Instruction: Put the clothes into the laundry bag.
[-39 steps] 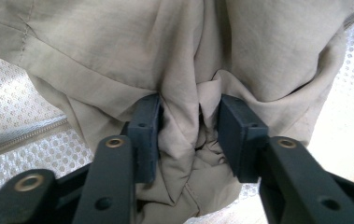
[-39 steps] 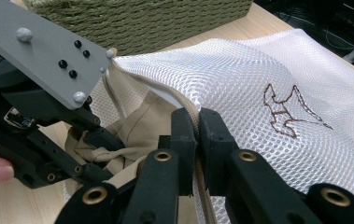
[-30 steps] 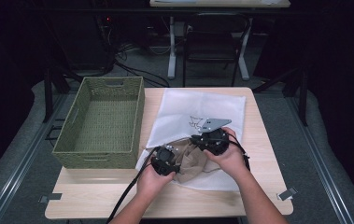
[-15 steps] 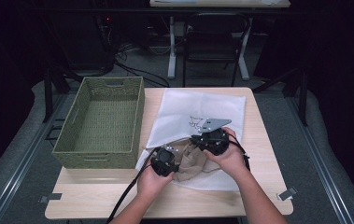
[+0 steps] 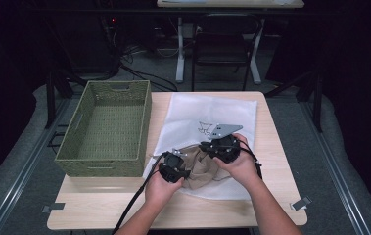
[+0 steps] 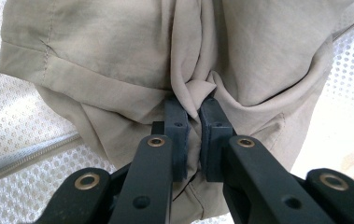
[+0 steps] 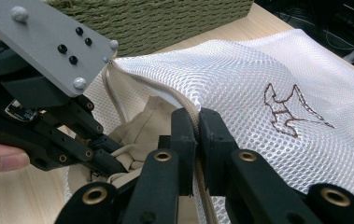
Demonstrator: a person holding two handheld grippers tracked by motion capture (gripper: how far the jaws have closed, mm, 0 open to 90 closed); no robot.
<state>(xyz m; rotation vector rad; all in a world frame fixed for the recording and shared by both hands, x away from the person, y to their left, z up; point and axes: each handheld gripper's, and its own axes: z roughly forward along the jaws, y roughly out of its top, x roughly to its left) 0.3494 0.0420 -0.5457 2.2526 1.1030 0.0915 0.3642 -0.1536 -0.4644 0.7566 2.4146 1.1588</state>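
A white mesh laundry bag (image 5: 212,110) lies flat on the wooden table (image 5: 124,205), its open zipped end towards the person. A beige garment (image 5: 200,169) sits bunched in that opening. My left gripper (image 5: 180,166) is at the garment's left side; in the left gripper view it (image 6: 193,105) is shut on a pinched fold of the beige garment (image 6: 109,56). My right gripper (image 5: 212,149) is just beyond, at the bag's mouth. In the right gripper view it (image 7: 197,119) is shut on the zipper edge of the mesh bag (image 7: 258,93), with the left gripper (image 7: 114,165) close by on the cloth.
A green woven basket (image 5: 104,161) stands on the table's left half, right beside the bag. A brown embroidered emblem (image 7: 291,112) marks the bag's top. A chair and desk legs stand beyond the table's far edge.
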